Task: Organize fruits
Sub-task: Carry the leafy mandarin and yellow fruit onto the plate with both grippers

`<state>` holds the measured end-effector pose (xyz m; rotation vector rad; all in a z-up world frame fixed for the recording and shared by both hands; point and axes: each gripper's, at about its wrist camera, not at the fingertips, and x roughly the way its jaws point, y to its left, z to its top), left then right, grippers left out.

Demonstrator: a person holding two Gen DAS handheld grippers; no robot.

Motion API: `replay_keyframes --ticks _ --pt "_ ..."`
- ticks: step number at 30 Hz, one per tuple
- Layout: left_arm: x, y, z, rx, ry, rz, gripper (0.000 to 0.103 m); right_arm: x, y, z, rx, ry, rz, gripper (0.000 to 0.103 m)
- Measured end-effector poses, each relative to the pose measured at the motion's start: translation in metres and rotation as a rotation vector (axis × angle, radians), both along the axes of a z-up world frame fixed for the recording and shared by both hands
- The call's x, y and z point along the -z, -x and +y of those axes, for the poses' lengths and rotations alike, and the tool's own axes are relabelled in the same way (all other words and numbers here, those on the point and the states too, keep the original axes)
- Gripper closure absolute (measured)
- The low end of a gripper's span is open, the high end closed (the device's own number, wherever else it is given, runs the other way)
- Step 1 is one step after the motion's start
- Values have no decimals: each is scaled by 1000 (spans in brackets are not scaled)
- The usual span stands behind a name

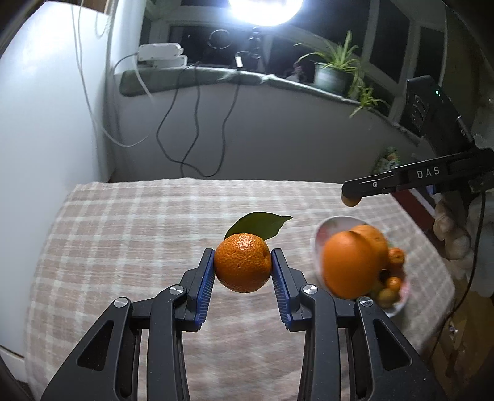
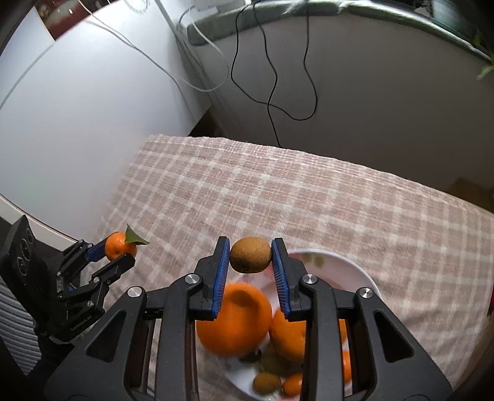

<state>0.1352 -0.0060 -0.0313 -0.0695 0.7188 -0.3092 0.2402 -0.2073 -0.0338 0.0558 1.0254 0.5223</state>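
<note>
My left gripper (image 1: 243,265) is shut on a mandarin (image 1: 242,262) with a green leaf (image 1: 257,226), held above the checked tablecloth (image 1: 139,231). It also shows in the right wrist view (image 2: 119,254) at the left. My right gripper (image 2: 250,256) is shut on a brown kiwi (image 2: 250,254), held above a white plate (image 2: 345,265). The plate holds two large oranges (image 2: 234,324), small kumquats and kiwis. In the left wrist view the plate (image 1: 324,229) is at the right, with the right gripper (image 1: 350,197) above it.
The checked cloth (image 2: 278,191) covers the table. A white cabinet (image 1: 46,123) stands at the left. Black and white cables (image 1: 191,123) hang on the wall behind. A potted plant (image 1: 333,71) sits on the windowsill. A bright lamp (image 1: 265,9) shines overhead.
</note>
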Motion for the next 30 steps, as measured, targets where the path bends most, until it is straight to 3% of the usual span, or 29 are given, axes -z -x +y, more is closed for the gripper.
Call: replay_keyframes --ticks 7,17,30 --pt "-10 21 -27 56 27 -24 69 -11 37 -34 22 -60 -44 74" --pt "-14 47 -67 128 7 -48 69 -5 90 -59 62 -55 -131 74" --pt "-10 52 -102 185 24 -47 69 5 136 -81 114 -20 -231 74"
